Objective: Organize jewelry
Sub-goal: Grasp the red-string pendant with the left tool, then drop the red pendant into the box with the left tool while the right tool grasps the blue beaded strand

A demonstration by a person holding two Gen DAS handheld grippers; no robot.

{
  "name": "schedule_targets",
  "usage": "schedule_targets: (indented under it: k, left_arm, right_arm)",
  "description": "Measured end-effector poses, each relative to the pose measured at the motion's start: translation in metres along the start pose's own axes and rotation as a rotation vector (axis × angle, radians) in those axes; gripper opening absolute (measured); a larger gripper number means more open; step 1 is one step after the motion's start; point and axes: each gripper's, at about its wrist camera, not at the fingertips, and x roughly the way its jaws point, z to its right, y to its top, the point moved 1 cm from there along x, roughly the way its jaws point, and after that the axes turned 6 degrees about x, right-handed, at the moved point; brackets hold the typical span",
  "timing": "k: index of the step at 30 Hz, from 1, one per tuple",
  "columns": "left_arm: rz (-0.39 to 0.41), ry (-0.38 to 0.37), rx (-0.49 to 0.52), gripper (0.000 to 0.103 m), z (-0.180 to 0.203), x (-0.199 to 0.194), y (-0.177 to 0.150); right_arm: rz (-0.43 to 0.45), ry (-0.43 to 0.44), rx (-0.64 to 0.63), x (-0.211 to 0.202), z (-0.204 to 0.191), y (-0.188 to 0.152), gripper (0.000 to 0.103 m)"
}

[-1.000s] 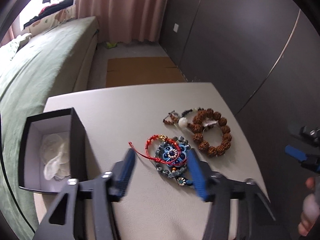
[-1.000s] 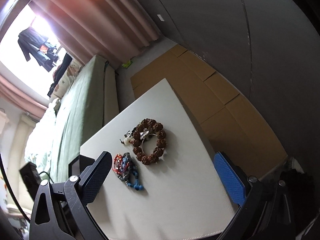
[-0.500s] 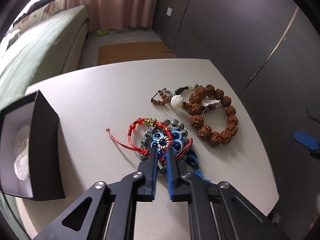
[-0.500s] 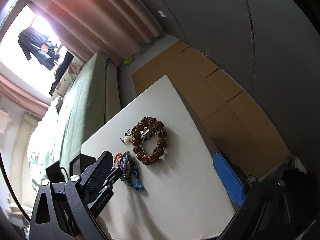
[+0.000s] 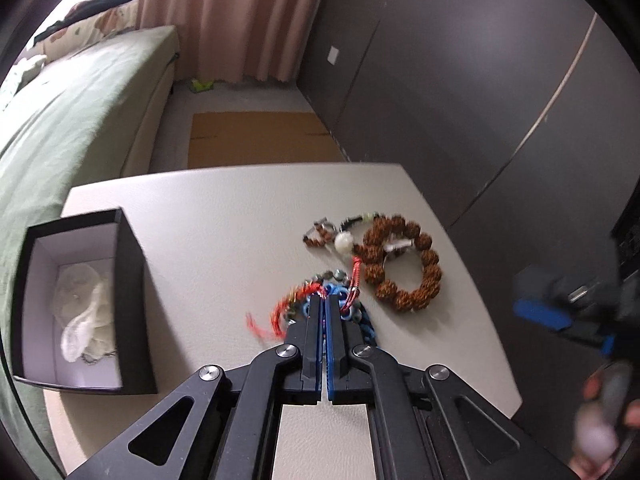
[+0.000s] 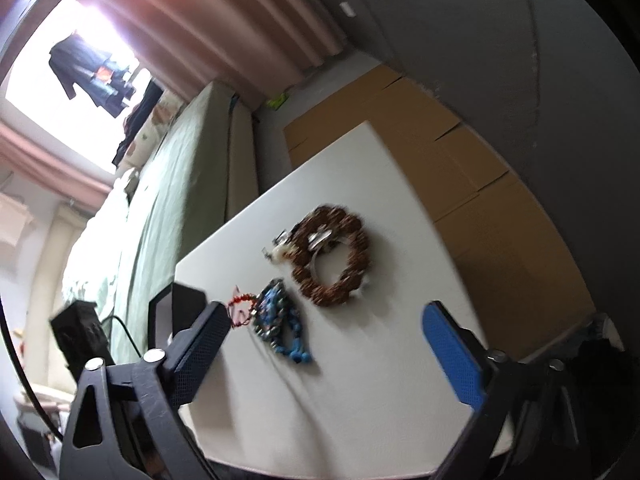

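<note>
Left tongs [image 5: 324, 300]: the two blue-padded fingers are pressed together with almost no gap, tips over the blue beaded bracelet [image 5: 362, 320]. A red cord bracelet [image 5: 298, 304] bunches around the finger tips; one red strand runs up to the right toward the brown bead bracelet [image 5: 404, 266]. Whether the closed fingers clamp the red cord, the blue piece or both cannot be told, since the tips cover the contact point and the cord is blurred.

Right tongs [image 6: 324, 340]: the fingers stand wide apart and hold nothing, positioned above the near edge of the white desk [image 6: 360, 392].

Jewelry location: all pieces lie on the right half of the desk. The brown bead bracelet forms a ring, with a small metal piece inside it. A thin bead string with a white bead [image 5: 344, 240] lies just beside the ring, on its far left side. The blue beaded bracelet and red cord bracelet lie together, near the ring on its near left side.

Container: an open black box [image 5: 132, 280] with a white interior stands at the left edge of the desk, well apart from the jewelry. Pale crumpled material [image 5: 80, 316] lies inside it.
</note>
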Motion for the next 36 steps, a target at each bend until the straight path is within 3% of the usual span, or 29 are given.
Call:
schedule_targets:
  k: [5, 12, 20, 22, 24, 26, 27, 32, 36]
  left_arm:
    - [0.029, -0.001, -0.063, 0.0, -0.018, -0.019, 0.004]
    - [0.064, 0.012, -0.136, 0.0, -0.042, -0.044, -0.001]
    - [0.09, 0.029, -0.183, 0.0, -0.066, -0.067, -0.009]
    - [0.092, 0.035, -0.187, 0.0, -0.068, -0.07, -0.011]
    - [0.094, 0.04, -0.191, 0.0, -0.069, -0.073, -0.013]
    - [0.095, 0.045, -0.191, 0.0, -0.07, -0.076, -0.015]
    - [0.096, 0.048, -0.191, 0.0, -0.07, -0.077, -0.016]
    - [0.111, 0.039, -0.196, 0.0, -0.07, -0.083, -0.019]
    - [0.125, 0.038, -0.201, 0.0, -0.07, -0.089, -0.02]
  right_arm:
    - [-0.089, -0.058, -0.1, 0.029, -0.023, -0.016, 0.064]
    - [-0.169, -0.147, -0.225, 0.07, -0.047, -0.042, 0.059]
    - [-0.15, -0.277, -0.385, 0.099, -0.073, -0.063, 0.058]
    - [-0.151, -0.313, -0.408, 0.108, -0.074, -0.065, 0.052]
    - [-0.126, -0.326, -0.437, 0.11, -0.078, -0.066, 0.038]
    - [-0.128, -0.306, -0.443, 0.11, -0.08, -0.067, 0.019]
    - [-0.137, -0.287, -0.437, 0.11, -0.08, -0.068, 0.016]
    - [-0.115, -0.253, -0.421, 0.093, -0.083, -0.072, 0.015]
    - [-0.07, -0.124, -0.362, 0.056, -0.086, -0.066, 0.014]
